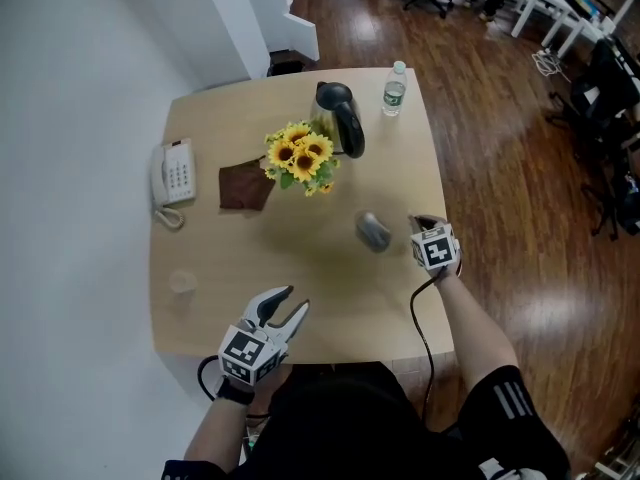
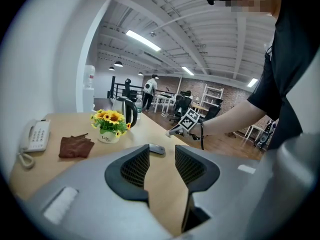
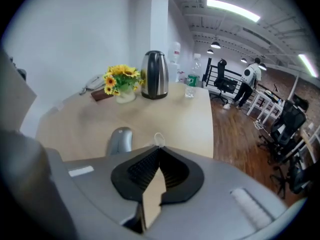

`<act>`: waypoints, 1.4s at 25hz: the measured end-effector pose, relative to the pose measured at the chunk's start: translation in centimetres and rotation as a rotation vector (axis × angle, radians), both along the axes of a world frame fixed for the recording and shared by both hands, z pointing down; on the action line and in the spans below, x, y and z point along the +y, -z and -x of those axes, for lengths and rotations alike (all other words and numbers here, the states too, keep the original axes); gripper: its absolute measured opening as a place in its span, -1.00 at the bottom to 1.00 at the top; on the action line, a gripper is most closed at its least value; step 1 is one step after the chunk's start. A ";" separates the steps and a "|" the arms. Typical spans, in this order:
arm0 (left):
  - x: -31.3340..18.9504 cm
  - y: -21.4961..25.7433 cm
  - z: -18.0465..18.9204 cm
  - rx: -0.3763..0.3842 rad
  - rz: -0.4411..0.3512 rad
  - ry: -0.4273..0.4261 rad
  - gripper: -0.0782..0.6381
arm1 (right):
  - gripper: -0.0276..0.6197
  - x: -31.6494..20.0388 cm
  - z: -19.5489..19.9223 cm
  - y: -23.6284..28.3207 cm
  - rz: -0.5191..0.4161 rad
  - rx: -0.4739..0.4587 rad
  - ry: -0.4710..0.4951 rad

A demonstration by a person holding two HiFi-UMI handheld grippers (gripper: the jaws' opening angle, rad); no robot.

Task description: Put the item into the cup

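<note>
**Q:** Status of the right gripper?

**A:** Jaws closed at the tips, pinching a pale loop. It's v. small and I can't ID it further. Judged to be the item. This gripper is over the table near its right edge, just beside a grey mouse.

**Q:** And the left gripper?

**A:** Jaws apart, nothing betw. them, only bare tabletop showing through the gap. It's at the near edge, in front of the person.

**Q:** Where's the cup?

**A:** Clear and faint in head view, near the table's left edge. It's well apart from the pale loop, w/ most of the tabletop betw. them.

**Q:** Recommendations?

**A:**
- Hold the pinch firm during the carry. A thin item at the v. tips is likely to slip.
- Route across the bare near half, clear of the sunflowers.
- The cup looks light and could tip. The left gripper is nearer, so it could steady the wall w/o crushing it.
- Centre the tips over the mouth and go low before opening, so the item doesn't catch the rim.
</note>
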State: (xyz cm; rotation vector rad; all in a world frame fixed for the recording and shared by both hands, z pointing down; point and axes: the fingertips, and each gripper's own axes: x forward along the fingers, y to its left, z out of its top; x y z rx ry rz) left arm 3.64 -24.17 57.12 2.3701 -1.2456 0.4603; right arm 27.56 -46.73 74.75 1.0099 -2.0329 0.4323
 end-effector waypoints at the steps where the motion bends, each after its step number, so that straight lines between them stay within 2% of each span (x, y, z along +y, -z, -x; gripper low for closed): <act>1: 0.1 0.0 0.2 -0.002 -0.005 0.005 -0.35 | -0.88 0.0 0.7 1.1 -0.014 -0.022 0.010; 6: 1.2 0.6 2.4 -0.011 -0.030 0.048 -0.35 | -0.88 0.9 6.1 6.8 -0.084 -0.114 0.095; 13: 3.3 2.1 9.0 -0.002 -0.072 0.165 -0.35 | -0.88 5.4 18.4 12.6 -0.137 -0.220 0.286; 23: 9.3 2.5 21.6 0.009 -0.088 0.270 -0.35 | -0.89 14.6 36.6 15.0 -0.103 -0.279 0.475; 29: 12.3 1.2 28.7 0.015 -0.096 0.291 -0.35 | -0.88 19.8 47.6 14.9 -0.063 -0.312 0.570; 35: 14.4 0.5 33.5 0.017 -0.082 0.333 -0.35 | -0.88 23.9 56.3 13.2 0.001 -0.325 0.658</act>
